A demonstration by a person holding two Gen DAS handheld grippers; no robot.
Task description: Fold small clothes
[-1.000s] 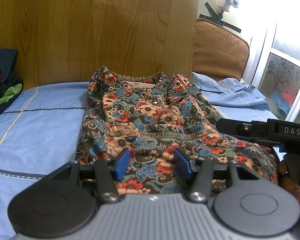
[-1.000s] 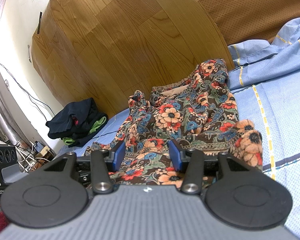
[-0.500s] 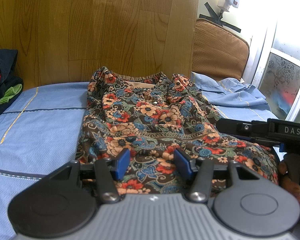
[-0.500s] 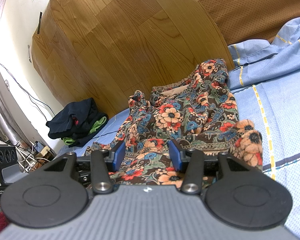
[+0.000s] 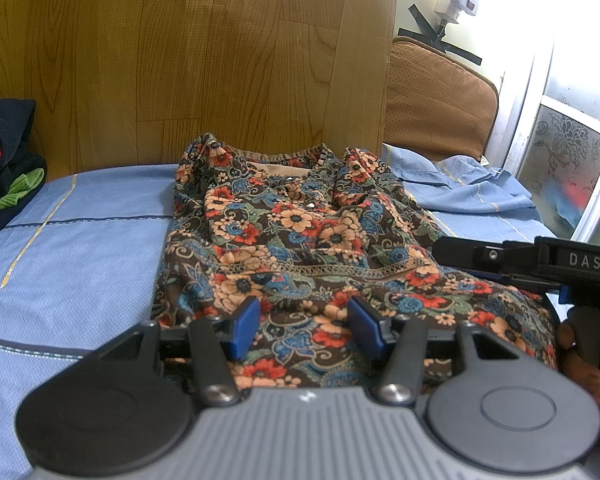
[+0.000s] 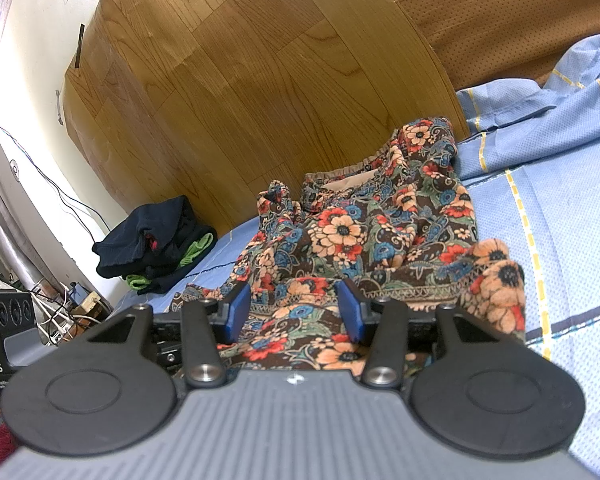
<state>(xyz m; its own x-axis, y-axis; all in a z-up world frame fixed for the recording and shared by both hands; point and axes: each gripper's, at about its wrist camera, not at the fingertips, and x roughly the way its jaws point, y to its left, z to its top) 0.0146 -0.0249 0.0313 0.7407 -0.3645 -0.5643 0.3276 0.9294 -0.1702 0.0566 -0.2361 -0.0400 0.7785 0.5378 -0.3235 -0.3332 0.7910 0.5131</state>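
Hovering low over the near hem, the left gripper [image 5: 304, 328] stood with its blue pads parted and nothing pinched between them; the right gripper [image 6: 292, 312] stood likewise, jaws apart over the cloth, gripping nothing. Under both lay the floral garment [image 5: 300, 232], spread roughly flat on the blue sheet [image 5: 80, 240] with its gathered neckline toward the wooden headboard [image 5: 180, 60], rumpled at the shoulders and along its right edge. No fold showed in it yet, so the work looked to be at its very start: the hem remained to be taken and brought over. A dark pile of clothes [image 6: 152, 248] sat well apart at the sheet's far left.
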